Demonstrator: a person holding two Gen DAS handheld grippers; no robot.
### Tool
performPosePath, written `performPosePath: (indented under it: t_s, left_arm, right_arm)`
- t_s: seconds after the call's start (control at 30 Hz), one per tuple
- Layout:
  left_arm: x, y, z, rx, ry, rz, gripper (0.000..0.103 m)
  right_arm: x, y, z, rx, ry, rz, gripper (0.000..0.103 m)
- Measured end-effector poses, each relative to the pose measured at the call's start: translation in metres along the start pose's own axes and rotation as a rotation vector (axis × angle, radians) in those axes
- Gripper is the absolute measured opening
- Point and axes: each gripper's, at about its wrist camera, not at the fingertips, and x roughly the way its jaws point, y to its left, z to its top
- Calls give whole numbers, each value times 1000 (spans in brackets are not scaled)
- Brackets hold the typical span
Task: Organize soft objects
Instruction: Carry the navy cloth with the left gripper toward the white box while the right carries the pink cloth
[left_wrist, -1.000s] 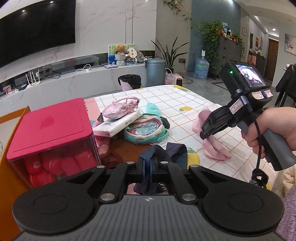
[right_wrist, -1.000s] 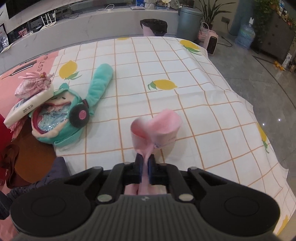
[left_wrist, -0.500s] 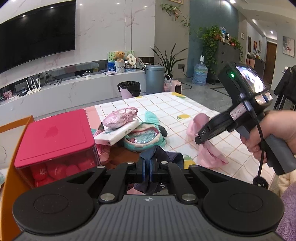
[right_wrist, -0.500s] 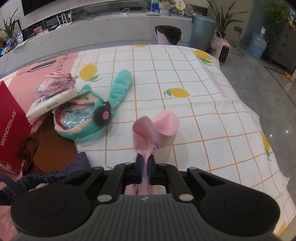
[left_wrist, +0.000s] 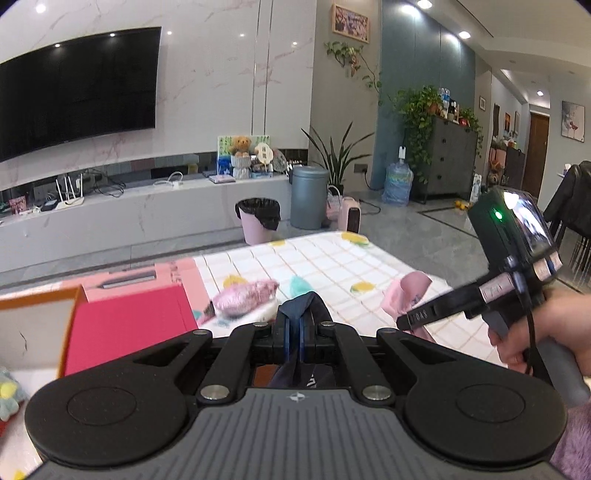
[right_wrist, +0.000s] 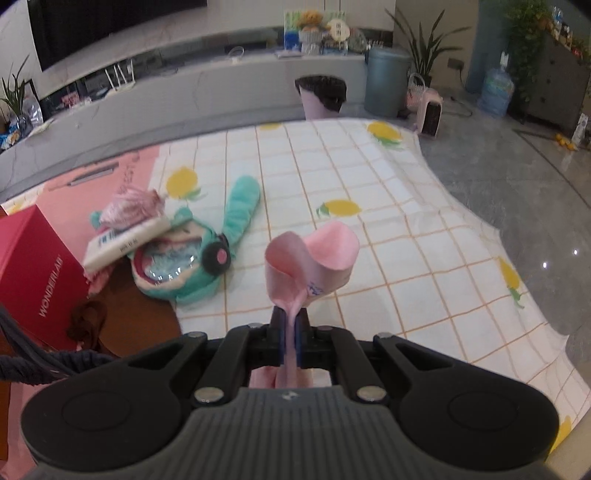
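My left gripper (left_wrist: 294, 325) is shut on a dark navy sock (left_wrist: 300, 303), held up above the table. My right gripper (right_wrist: 290, 325) is shut on a pink sock (right_wrist: 314, 258), lifted off the lemon-print tablecloth (right_wrist: 369, 206); it also shows in the left wrist view (left_wrist: 406, 291), at the tip of the right gripper (left_wrist: 404, 319). A teal plush (right_wrist: 192, 262) lies on the table at left, with a white packet (right_wrist: 125, 245) and a pink frilly item (right_wrist: 131, 205) on it.
A red box (right_wrist: 33, 266) stands at the table's left; its lid shows in the left wrist view (left_wrist: 129, 328). An orange box edge (left_wrist: 37, 299) is at far left. A dark brown cloth (right_wrist: 86, 319) lies by the red box. Bins and plants stand beyond the table.
Both grippers have risen with their socks and tilted upward. The table now sits lower in both views, and the navy sock hangs clear of the surface.
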Motion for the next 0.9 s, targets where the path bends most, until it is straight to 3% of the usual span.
performPosePath:
  t_s: [0.2,0.33,0.5,0.63,0.8,0.9]
  left_arm:
    - [-3,2,22,-6,-7,-10,5]
    - [-8,4,39,12,-21,2,5]
    - [-11,10,66,36,-26,24,5]
    - [-17,19,83,67,-127,77,5]
    - [-24,37,110,92,-180,173,5]
    - [-38,60,120,75,-198,229,5]
  right_arm:
    - [-10,10,4,-32,-32,-7,3]
    - [-27,13,10,-15,-107,-7,3]
    - [-41,18,31,19,-152,39,3]
    - [-47,37,56,24,-183,84,3]
    - [-58,84,101,-39,-236,100,3]
    - [-75,113,123,-45,-275,183,3]
